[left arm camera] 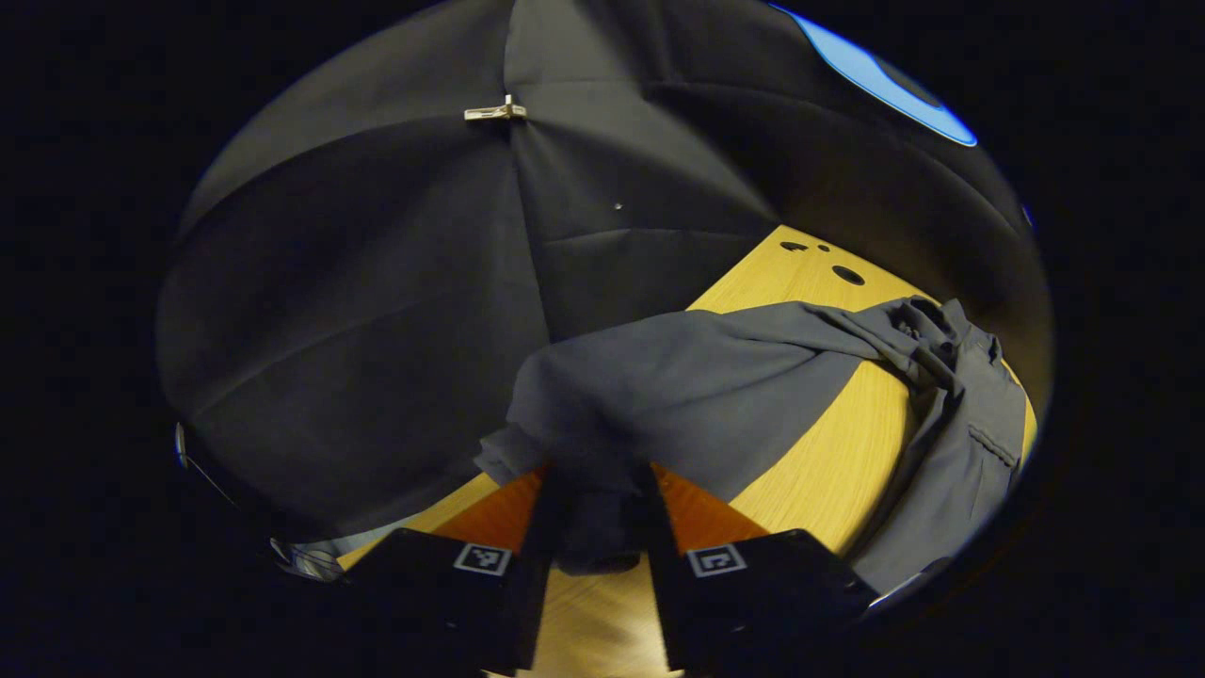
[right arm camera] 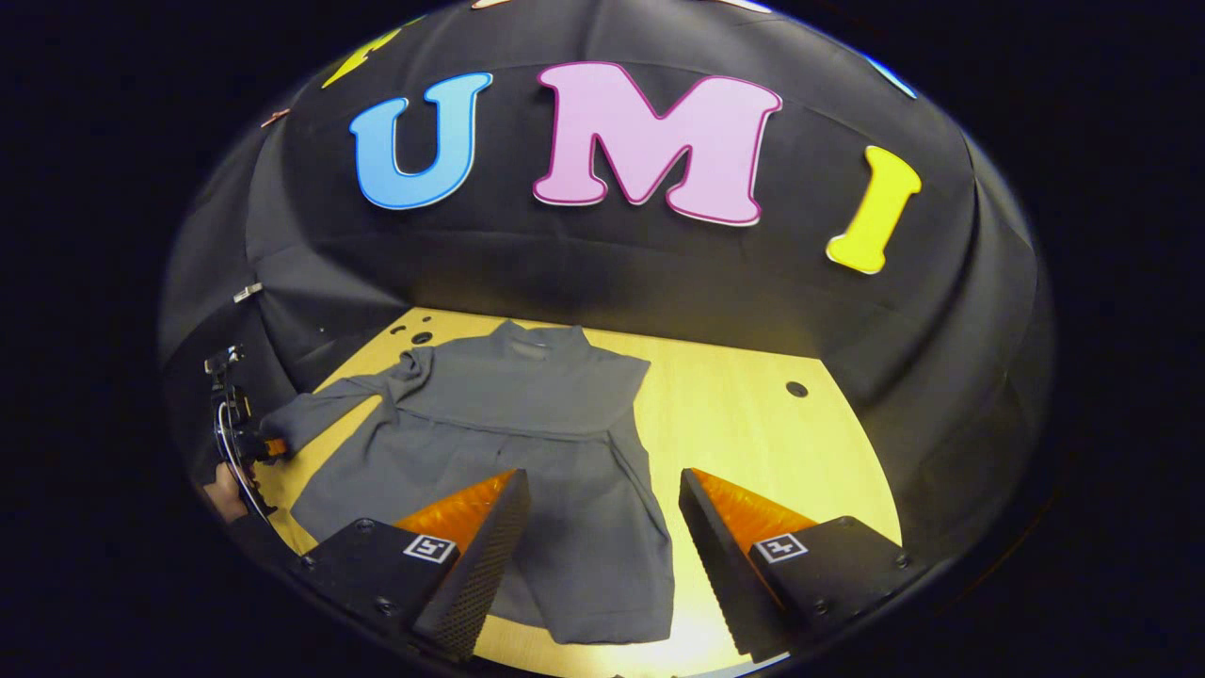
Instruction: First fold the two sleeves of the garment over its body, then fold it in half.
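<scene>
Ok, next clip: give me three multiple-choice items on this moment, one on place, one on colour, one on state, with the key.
1. Where does the garment lie?
A. on the wooden table
B. on the floor
C. on a chair

2. What colour is the garment?
A. red
B. grey
C. white

3. How do the grippers stand?
A. both open
B. left gripper shut on a sleeve, right gripper open
C. both shut on the hem

Key: 1 A, the body is spread on the tabletop; 2 B, grey in both views; 3 B, cloth sits pinched between the left fingers, and the right fingers gape over the body.
</scene>
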`<act>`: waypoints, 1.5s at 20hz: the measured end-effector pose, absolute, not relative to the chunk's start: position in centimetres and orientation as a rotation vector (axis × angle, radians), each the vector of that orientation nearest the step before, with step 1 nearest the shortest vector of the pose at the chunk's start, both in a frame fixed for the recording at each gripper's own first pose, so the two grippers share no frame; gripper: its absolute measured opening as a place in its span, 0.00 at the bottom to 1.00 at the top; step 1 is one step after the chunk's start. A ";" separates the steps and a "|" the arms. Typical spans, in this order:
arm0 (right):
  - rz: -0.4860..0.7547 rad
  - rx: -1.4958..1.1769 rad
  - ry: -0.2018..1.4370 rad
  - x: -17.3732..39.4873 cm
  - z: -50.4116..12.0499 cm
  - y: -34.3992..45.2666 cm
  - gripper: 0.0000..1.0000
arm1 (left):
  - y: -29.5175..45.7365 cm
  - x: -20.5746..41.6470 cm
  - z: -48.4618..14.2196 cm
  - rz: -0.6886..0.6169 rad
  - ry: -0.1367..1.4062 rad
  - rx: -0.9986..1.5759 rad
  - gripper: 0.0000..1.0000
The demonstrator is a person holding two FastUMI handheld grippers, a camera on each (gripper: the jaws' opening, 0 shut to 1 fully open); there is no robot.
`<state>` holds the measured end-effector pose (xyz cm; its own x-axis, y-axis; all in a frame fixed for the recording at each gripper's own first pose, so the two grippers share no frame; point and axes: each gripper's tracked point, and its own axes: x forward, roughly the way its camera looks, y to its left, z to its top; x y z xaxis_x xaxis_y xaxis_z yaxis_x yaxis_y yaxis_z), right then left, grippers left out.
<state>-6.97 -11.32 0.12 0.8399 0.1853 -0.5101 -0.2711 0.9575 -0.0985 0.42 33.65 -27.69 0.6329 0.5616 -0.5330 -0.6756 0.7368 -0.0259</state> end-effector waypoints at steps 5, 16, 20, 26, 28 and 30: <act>0.172 -0.137 0.521 -7.8 -0.5 -13.9 0.99 | 33.1 1.3 -27.4 0.629 0.508 -0.142 0.12; 0.129 -0.144 0.477 -6.8 -0.6 -15.9 0.99 | 32.5 3.3 -18.2 0.585 0.328 -0.205 0.06; 0.107 -0.108 0.499 -6.5 -1.8 -17.6 0.98 | 31.0 5.6 -12.9 0.537 0.283 -0.153 0.05; 0.052 -0.050 0.503 -5.5 -2.9 -20.8 0.99 | 25.4 11.7 -6.3 0.424 0.228 -0.058 0.05; 0.033 -0.039 0.502 -5.1 -3.2 -21.7 0.99 | 22.4 13.9 -4.6 0.369 0.217 -0.018 0.05; 0.017 -0.022 0.507 -4.7 -3.6 -22.7 0.98 | 18.9 16.3 -3.1 0.304 0.198 0.019 0.05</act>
